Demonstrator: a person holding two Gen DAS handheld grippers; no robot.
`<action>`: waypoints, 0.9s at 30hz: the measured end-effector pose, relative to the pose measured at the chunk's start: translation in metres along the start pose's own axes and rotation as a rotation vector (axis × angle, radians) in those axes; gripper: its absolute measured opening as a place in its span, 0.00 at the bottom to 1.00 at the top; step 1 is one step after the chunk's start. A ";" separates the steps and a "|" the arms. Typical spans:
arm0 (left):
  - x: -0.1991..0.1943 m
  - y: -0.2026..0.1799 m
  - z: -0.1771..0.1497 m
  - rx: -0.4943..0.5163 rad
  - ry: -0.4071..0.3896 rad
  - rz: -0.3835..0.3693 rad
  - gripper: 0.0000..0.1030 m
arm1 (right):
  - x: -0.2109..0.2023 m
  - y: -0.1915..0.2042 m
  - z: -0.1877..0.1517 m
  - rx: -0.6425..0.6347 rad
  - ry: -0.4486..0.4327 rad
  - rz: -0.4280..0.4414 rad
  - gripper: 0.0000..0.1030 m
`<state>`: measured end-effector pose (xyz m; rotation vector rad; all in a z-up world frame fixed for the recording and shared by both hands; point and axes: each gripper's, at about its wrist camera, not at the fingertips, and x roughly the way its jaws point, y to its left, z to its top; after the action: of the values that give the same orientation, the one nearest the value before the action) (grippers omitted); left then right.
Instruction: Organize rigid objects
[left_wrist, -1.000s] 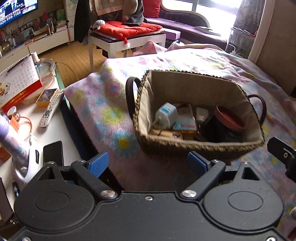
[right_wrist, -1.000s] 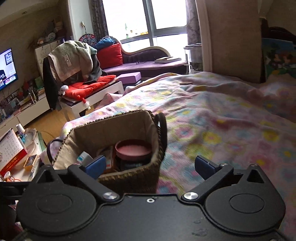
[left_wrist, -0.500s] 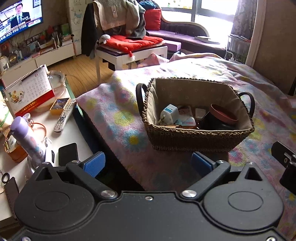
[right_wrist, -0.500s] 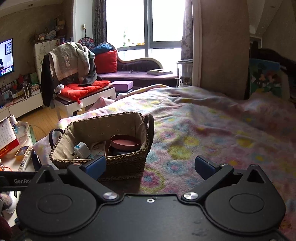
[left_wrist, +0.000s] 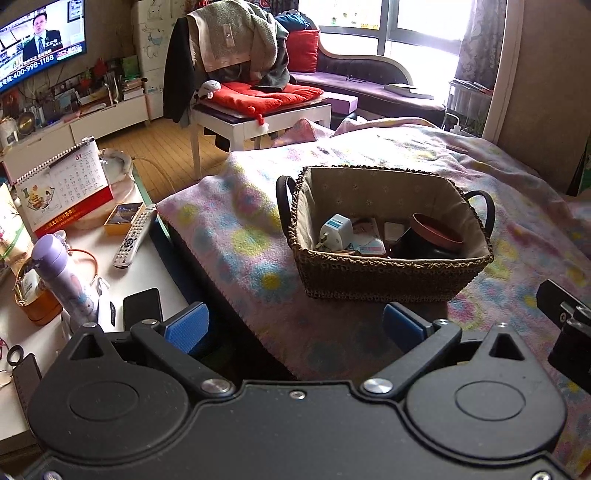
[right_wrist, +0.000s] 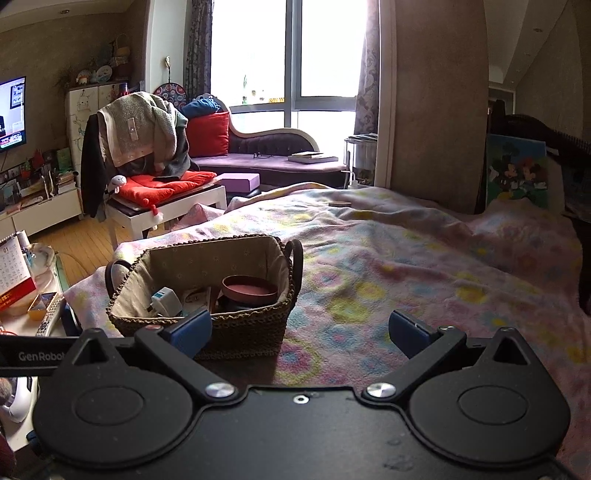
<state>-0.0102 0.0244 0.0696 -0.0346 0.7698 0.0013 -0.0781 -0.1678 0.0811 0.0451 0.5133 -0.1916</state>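
Observation:
A woven basket (left_wrist: 388, 275) with dark handles sits on the flowered blanket; it also shows in the right wrist view (right_wrist: 243, 330). Inside lie a white plug adapter (left_wrist: 335, 232), a dark jar with a reddish lid (left_wrist: 436, 229) and some small cards and boxes. My left gripper (left_wrist: 293, 326) is open and empty, held back from the basket's near side. My right gripper (right_wrist: 301, 332) is open and empty, to the right of the basket and behind it. Part of the right gripper shows at the right edge of the left wrist view.
A white side table (left_wrist: 48, 332) at the left holds a remote (left_wrist: 135, 236), a black phone (left_wrist: 142, 308), a purple bottle (left_wrist: 62, 275) and a desk calendar (left_wrist: 66, 188). A small round object (right_wrist: 340, 204) lies far off on the blanket (right_wrist: 424, 266). A white bench with a red cushion (left_wrist: 266, 98) stands beyond.
Both grippers have pulled back and risen away from the basket, which now looks smaller and farther. The jaws stay open. The basket's contents have not moved.

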 end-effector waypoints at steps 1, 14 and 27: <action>0.000 0.000 -0.001 0.000 0.000 0.001 0.95 | -0.001 0.000 -0.001 0.000 -0.001 0.003 1.00; -0.002 -0.003 -0.004 0.010 -0.003 0.008 0.95 | -0.005 0.000 -0.002 0.004 0.002 0.003 1.00; -0.001 -0.006 -0.004 0.011 0.007 -0.009 0.95 | -0.002 -0.001 -0.002 0.009 0.007 0.005 1.00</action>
<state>-0.0141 0.0183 0.0677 -0.0274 0.7762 -0.0115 -0.0813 -0.1684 0.0807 0.0555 0.5190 -0.1891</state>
